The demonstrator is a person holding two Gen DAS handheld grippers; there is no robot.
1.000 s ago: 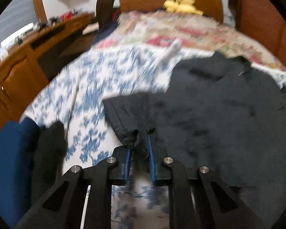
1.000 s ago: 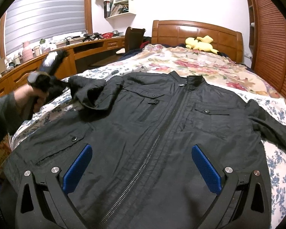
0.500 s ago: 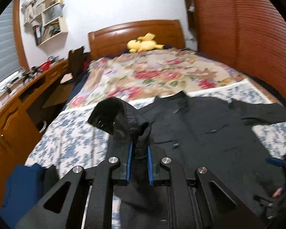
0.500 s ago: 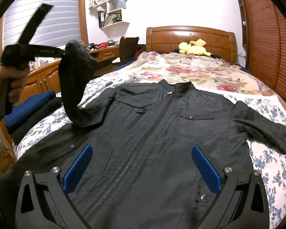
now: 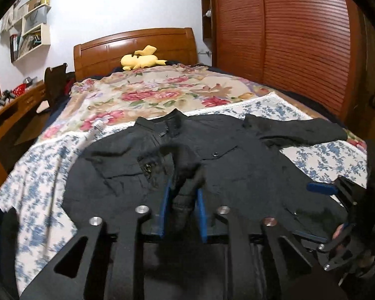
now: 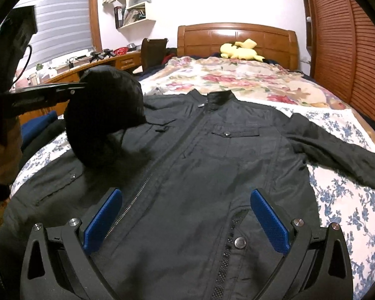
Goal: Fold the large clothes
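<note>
A black zip-up jacket (image 6: 212, 165) lies front up on the bed, collar toward the headboard; it also shows in the left wrist view (image 5: 237, 155). My left gripper (image 5: 183, 192) is shut on the jacket's left sleeve cuff (image 5: 185, 175) and holds it lifted over the jacket's chest. In the right wrist view that raised sleeve (image 6: 105, 115) arches over the jacket's left side. The other sleeve (image 6: 342, 152) lies spread out to the right. My right gripper (image 6: 185, 215) is open and empty, hovering above the jacket's lower front.
The bed has a blue-and-white floral sheet (image 6: 350, 205) and a flowered blanket (image 6: 232, 77) behind. A yellow plush toy (image 6: 240, 50) lies at the wooden headboard. A wooden desk (image 6: 70, 72) runs along the left; a slatted wardrobe (image 6: 350, 50) stands right.
My left gripper has carried the sleeve from the bed's left side up and rightward over the jacket's chest. The right gripper stayed open above the hem.
</note>
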